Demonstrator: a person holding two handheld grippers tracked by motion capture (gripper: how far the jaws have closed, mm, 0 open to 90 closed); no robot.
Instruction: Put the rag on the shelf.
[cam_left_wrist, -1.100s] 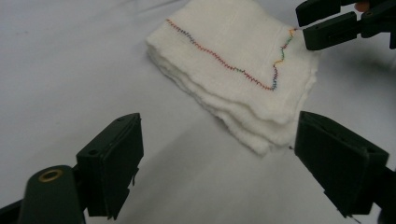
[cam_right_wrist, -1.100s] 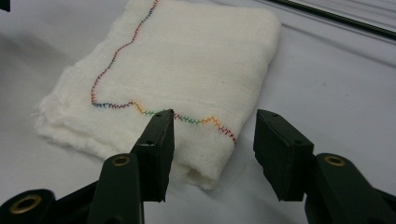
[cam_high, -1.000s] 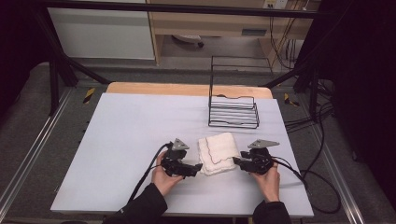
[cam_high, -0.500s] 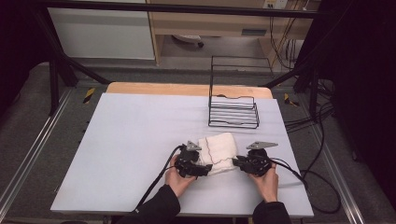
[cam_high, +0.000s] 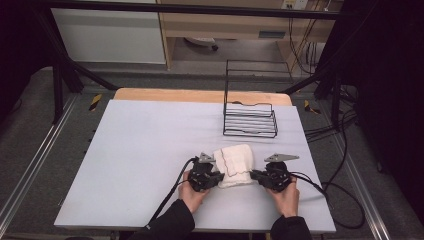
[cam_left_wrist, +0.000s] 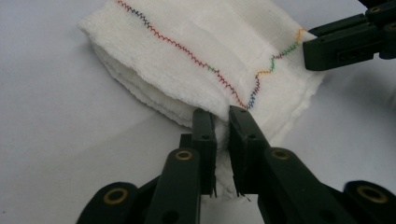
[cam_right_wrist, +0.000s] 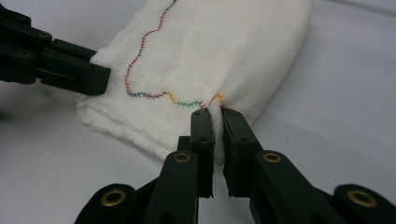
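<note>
While both claws pinch its near corners, folded cloth (cam_high: 234, 165), long axis running away from person

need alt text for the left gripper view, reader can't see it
Two black jaws of the left gripper pinch the near edge of a folded white cloth with a multicoloured zigzag stitch, lying on a pale table. At upper right, the right gripper grips the cloth's far edge.

Dim, dark-edged room; evenly lit table (cam_high: 150, 150), soft shadows, close views slightly blurred at the bottom.
</note>
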